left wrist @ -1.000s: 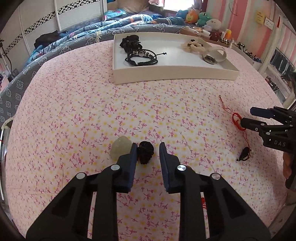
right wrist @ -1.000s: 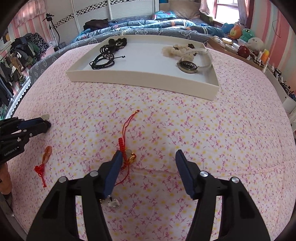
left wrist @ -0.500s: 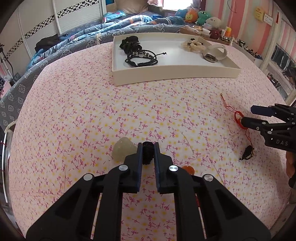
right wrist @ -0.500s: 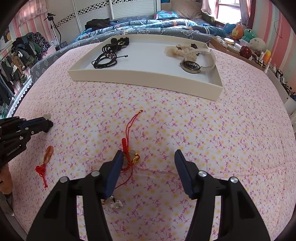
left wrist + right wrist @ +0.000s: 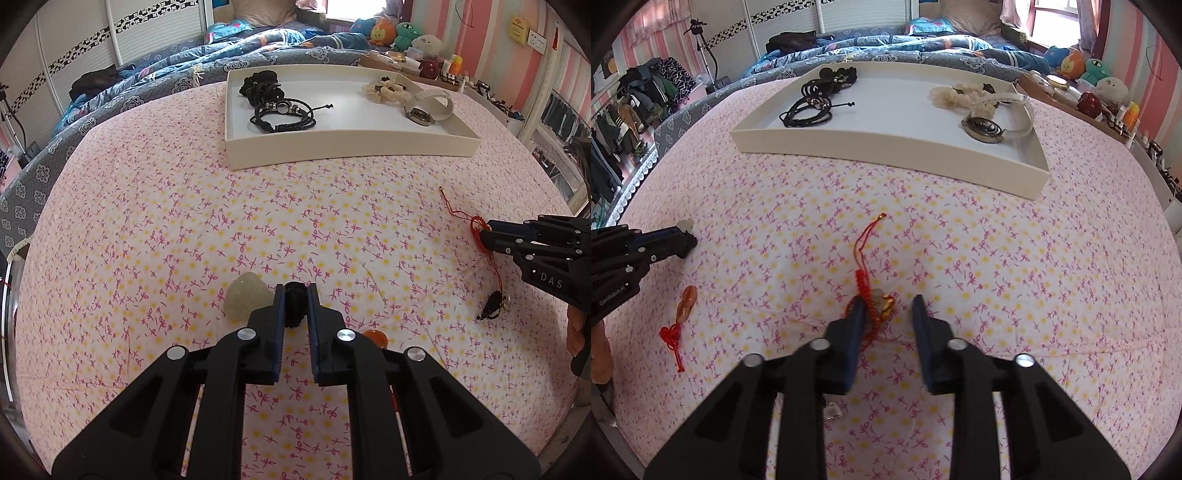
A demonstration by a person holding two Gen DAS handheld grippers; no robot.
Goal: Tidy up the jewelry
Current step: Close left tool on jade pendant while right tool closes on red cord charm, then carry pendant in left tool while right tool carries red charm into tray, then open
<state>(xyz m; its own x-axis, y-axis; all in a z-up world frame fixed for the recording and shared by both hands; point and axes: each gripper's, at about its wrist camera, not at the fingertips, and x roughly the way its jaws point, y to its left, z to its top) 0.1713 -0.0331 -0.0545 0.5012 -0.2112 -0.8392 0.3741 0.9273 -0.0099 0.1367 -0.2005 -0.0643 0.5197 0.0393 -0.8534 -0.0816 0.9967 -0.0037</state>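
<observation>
— Where, then, did everything lie from the white tray?

— Well nearer the cameras, on the flowered bedspread. The left gripper was clamped on a small black ornament, with the tray ahead of it. The right gripper was closing; a red cord charm lay between its pads, its long axis running toward the tray.

— Which view told more?

— The right one alone showed the charm's gold bead against the left-hand pad; the left view alone showed the pale stone beside the ornament.
</observation>
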